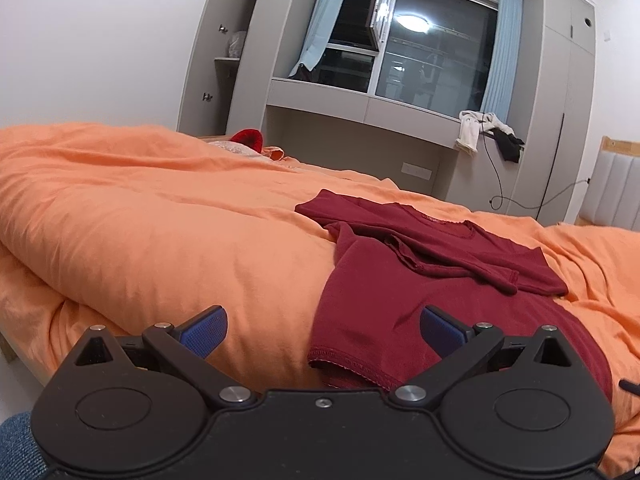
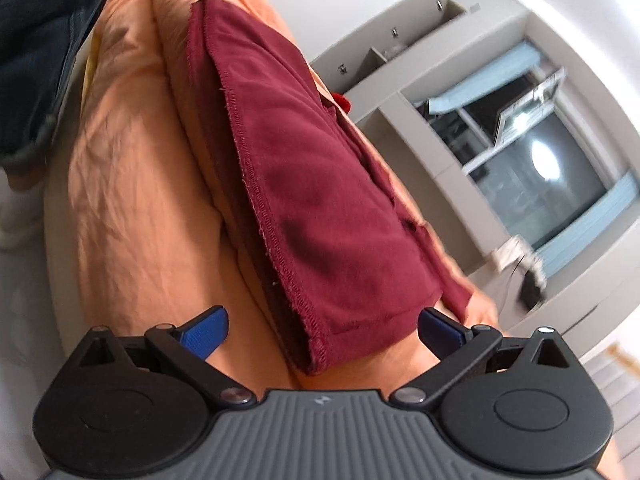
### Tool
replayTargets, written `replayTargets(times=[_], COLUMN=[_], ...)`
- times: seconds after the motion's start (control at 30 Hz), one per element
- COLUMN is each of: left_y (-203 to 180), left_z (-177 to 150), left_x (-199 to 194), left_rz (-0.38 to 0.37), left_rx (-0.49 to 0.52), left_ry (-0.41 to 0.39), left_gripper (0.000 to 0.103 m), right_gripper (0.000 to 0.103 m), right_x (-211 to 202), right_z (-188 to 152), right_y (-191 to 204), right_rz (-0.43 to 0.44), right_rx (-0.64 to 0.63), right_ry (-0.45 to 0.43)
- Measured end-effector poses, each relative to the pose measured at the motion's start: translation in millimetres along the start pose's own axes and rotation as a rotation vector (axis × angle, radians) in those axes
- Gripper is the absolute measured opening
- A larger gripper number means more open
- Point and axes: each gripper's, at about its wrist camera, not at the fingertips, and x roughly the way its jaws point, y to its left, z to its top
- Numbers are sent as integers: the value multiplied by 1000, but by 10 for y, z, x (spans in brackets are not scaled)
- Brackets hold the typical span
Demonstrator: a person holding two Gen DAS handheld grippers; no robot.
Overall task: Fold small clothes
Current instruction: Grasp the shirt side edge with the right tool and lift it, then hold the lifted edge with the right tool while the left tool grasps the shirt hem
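Here: both grippers, left gripper (image 1: 323, 332) and right gripper (image 2: 323, 330), spread wide (empty); maroon shirt (image 1: 420, 280) on orange duvet (image 1: 160, 220).

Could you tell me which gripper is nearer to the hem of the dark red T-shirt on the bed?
Right, probably. The right gripper is open astride the hem corner of the T-shirt. The left gripper is also open, with the hem just ahead.

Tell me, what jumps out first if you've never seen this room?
The dark red shirt spread on the big orange duvet catches the eye first, its sleeves folded across it. Both the left gripper and the right gripper hang open near its hem. Behind the bed, a ceiling lamp glares in the dark window.
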Motion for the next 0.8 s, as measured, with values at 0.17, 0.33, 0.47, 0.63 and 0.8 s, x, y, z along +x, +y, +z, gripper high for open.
replayTargets(times=[0.17, 0.33, 0.47, 0.63, 0.8], left_y=[-50, -63, -78, -67, -60], left_z=[-8, -14, -13, -9, -9], left_x=[21, 36, 32, 33, 36], left_rz=[1, 7, 7, 8, 7], left_rx=[20, 27, 35, 21, 22], left_ry=[1, 2, 2, 2, 3], left_gripper=[102, 102, 102, 102, 102], right_gripper=[87, 49, 20, 7, 5], right_x=[53, 75, 28, -76, -234], right_z=[40, 36, 51, 39, 69], right_y=[169, 264, 223, 119, -11], right_rz=[-64, -27, 15, 31, 24], right_rx=[-94, -122, -74, -18, 32], right_ry=[-31, -47, -61, -84, -65])
